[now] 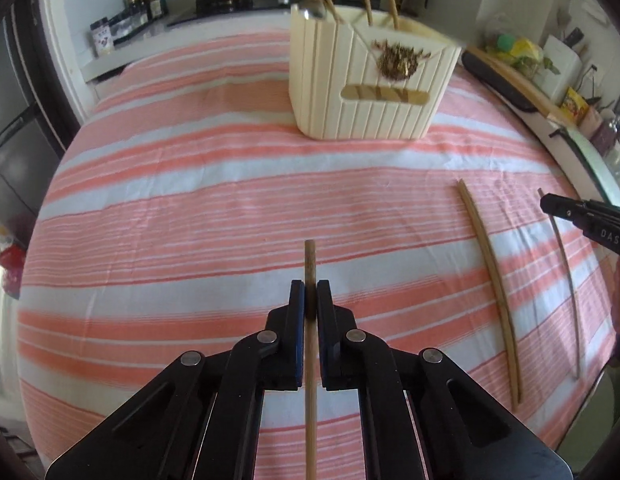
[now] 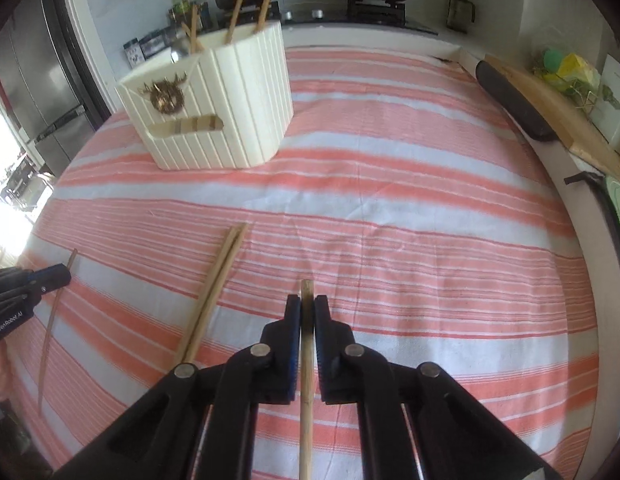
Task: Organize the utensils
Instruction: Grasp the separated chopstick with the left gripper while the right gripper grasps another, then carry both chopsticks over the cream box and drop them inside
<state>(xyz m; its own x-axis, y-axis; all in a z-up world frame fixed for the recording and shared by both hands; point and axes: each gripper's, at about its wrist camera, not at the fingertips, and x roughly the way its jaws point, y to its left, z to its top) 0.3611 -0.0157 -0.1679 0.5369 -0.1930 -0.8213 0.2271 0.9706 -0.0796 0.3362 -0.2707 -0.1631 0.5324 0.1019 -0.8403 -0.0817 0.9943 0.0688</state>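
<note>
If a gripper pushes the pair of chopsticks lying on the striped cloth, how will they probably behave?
The pair of chopsticks look like thin, rigid wood, so they would probably slide stiffly, not bend. They look slim and likely light, so a small push may separate them. The striped cloth probably adds friction, which limits rolling.

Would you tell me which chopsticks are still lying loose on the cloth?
The pair between the two grippers; the others are gripped or standing in the holder.
</note>
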